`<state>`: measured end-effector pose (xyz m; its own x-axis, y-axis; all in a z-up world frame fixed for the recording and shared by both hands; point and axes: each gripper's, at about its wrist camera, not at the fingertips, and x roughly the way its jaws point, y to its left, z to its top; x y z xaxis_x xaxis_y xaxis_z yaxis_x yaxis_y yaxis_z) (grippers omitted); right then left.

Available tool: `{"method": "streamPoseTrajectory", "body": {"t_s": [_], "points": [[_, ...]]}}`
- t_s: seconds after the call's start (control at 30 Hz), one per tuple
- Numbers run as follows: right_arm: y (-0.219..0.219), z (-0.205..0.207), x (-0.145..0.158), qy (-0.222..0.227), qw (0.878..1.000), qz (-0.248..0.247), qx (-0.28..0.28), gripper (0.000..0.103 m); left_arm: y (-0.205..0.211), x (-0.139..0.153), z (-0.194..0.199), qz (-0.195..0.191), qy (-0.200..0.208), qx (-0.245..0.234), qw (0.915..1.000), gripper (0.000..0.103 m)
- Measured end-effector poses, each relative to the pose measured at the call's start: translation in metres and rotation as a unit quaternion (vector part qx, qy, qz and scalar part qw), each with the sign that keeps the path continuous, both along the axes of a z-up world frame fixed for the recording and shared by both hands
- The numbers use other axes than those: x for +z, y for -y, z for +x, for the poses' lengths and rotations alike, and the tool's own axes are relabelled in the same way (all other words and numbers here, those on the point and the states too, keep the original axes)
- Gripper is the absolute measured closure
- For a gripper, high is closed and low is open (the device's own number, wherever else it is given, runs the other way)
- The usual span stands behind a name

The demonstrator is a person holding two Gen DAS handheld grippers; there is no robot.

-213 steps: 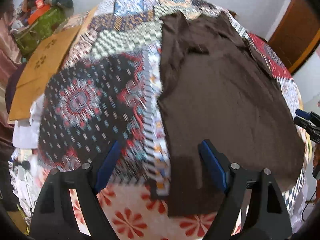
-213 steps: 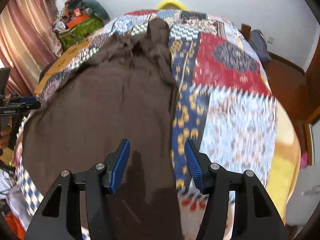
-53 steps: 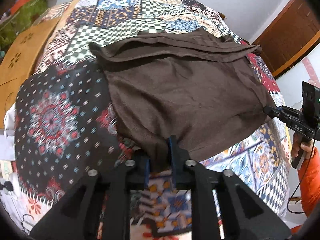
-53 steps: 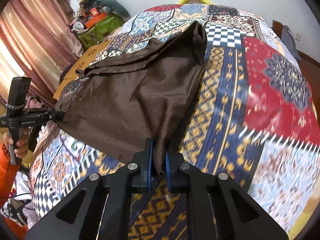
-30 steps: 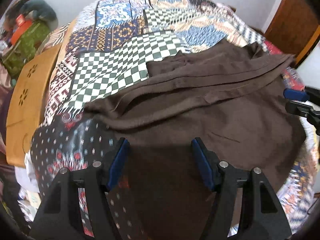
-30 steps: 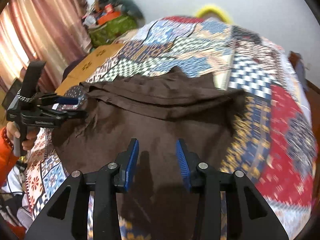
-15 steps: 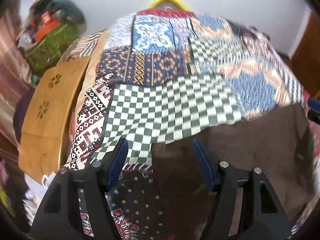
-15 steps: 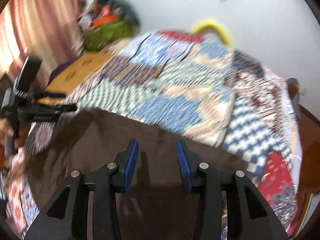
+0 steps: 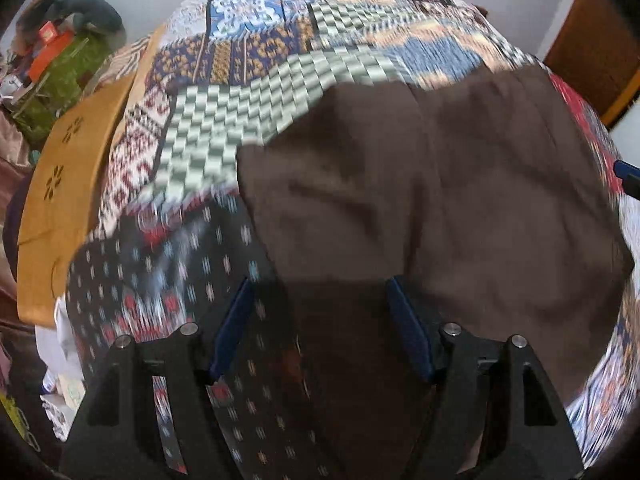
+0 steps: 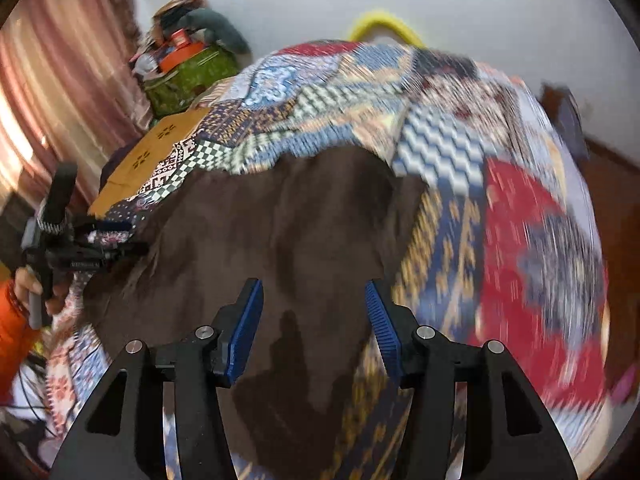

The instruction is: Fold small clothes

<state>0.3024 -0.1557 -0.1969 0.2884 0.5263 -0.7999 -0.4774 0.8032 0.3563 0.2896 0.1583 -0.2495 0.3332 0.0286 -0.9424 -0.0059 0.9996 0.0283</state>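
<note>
A dark brown garment (image 9: 440,208) lies folded on the patchwork bedspread (image 9: 224,132). My left gripper (image 9: 320,328) hovers over its near left edge, jaws opening, with nothing pressed between the blue pads. In the right wrist view the same brown garment (image 10: 288,240) fills the middle. My right gripper (image 10: 314,328) stands above its near right part, jaws opening, pads clear of the cloth. The left gripper (image 10: 128,236) shows at the far left of that view, held by a hand in an orange sleeve (image 10: 12,320).
A wooden headboard panel (image 9: 68,184) runs along the bed's left side. A green bag piled with clutter (image 10: 188,68) sits at the back left near pink curtains (image 10: 60,92). A yellow hoop (image 10: 384,24) peeks over the bed's far end. A brown door (image 9: 596,52) stands at the right.
Both grippers have pulled back toward the near side, so more of the brown garment shows under them. Their jaws stand a little wider, the right one clearly so.
</note>
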Motion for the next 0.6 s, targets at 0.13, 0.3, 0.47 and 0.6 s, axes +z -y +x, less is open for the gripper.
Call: {"method": "streamPoseTrajectory", "body": {"t_s": [0.13,0.3,0.47,0.6], "points": [[0.019,-0.028,-0.013,-0.032,0.999,0.002,-0.024,0.053,0.005,0.005,-0.035,0.008,0.011,0.0,0.9999,0.025],[0.023,-0.054,-0.032,-0.056,0.998,0.011,-0.035,0.052,-0.002,0.019,-0.064,0.004,0.015,0.012,0.9998,0.025],[0.018,-0.051,-0.035,-0.078,0.995,0.059,-0.033,0.074,-0.007,0.039,-0.071,0.006,0.035,0.025,0.9991,0.025],[0.017,-0.045,-0.038,-0.093,0.993,0.074,-0.026,0.092,-0.006,0.053,-0.057,0.01,0.053,0.022,0.9983,0.025]]}}
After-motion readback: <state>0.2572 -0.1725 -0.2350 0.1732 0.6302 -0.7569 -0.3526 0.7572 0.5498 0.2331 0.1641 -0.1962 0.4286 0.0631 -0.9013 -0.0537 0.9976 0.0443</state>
